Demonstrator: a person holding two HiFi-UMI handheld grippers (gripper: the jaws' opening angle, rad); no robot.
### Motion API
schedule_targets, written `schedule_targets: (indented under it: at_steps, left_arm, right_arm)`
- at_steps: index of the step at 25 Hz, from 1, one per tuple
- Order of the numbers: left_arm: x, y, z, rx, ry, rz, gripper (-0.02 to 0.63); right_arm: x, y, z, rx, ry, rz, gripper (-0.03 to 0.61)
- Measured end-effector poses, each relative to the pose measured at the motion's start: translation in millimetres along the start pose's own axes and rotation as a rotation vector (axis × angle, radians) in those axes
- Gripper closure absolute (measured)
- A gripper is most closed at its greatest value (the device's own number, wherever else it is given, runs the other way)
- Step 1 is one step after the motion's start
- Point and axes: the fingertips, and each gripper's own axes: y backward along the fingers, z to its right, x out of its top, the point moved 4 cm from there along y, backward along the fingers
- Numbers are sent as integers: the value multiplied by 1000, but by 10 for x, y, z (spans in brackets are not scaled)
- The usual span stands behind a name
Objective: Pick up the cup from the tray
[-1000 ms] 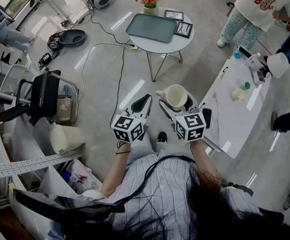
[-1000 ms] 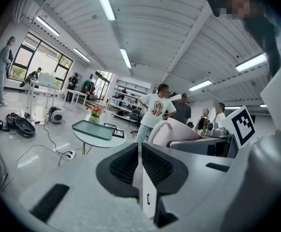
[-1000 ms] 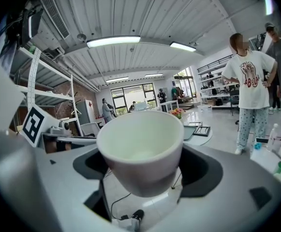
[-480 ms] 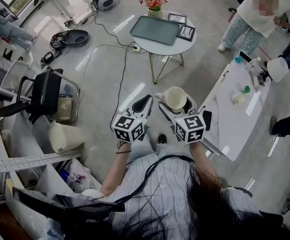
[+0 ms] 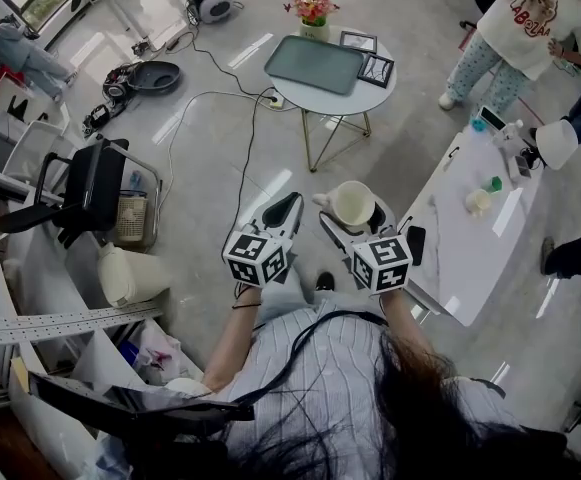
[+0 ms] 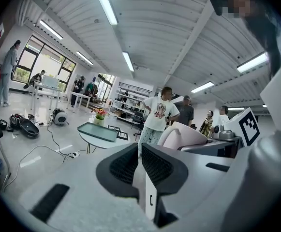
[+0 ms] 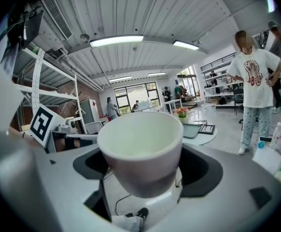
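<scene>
One cup [image 5: 353, 202]: white, upright, mouth up, held in the air before the person, well apart from the tray.
Right gripper [image 7: 144, 169]: jaws clamped on the cup's sides.
Left gripper [image 6: 139, 164]: jaws pressed together, holding nothing, just beside the right one.
Tray [image 5: 315, 64]: green, on the round table [image 5: 362, 96] beyond, near flowers [image 5: 312, 10].

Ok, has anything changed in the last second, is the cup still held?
Nothing was taken hold of or let go. The right gripper stays shut on the cup, up in the air, barely shifted. The left gripper stays shut with nothing in it. The tray still lies on the round table.
</scene>
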Motion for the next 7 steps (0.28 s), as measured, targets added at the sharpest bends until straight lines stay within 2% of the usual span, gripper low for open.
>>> schedule_targets:
  at_steps: [7]
  left_arm:
    - [-24,-39,-48,-7,9,-5,600]
  right_arm:
    - [-10,-52,-28,7,5,-6,167]
